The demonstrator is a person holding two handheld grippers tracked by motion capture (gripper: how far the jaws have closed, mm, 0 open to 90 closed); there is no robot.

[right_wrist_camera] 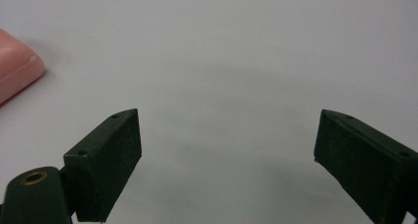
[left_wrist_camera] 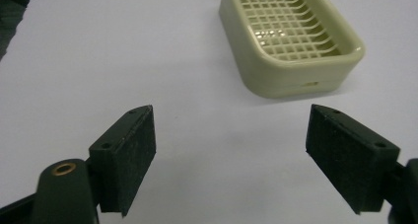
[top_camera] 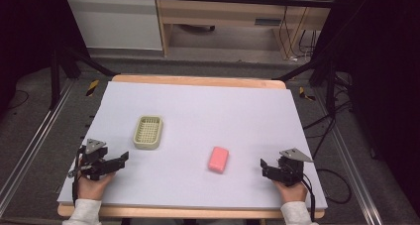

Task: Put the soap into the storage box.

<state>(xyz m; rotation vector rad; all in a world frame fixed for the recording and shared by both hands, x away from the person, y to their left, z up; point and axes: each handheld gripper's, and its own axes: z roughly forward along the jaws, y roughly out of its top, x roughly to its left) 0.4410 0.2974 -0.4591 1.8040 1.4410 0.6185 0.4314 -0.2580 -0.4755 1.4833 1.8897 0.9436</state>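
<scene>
- The left gripper (top_camera: 124, 157) rests low over the near left part of the table (top_camera: 198, 106), held in a person's left hand (top_camera: 91, 185). Its jaws stand wide apart with nothing between them, aimed toward the soap dish (top_camera: 148, 132).
- The right gripper (top_camera: 264, 164) sits at the near right, held by the right hand (top_camera: 291, 189). Its jaws are also spread wide and empty, in the right gripper view (right_wrist_camera: 226, 155) pointing over bare tabletop.
- The soap dish, a pale green slotted tray, lies just beyond the left gripper and is empty.
- A pink bar of soap (top_camera: 218, 158) lies flat on the table, to the right of the soap dish and nearer the person, between the dish and the right gripper, touching neither.
- Judged step: the start, with neither object yet touched.
- The likely next move is for the right gripper to swing left, straddle the soap's narrow sides and close gently, since the bar may be slippery.
</scene>
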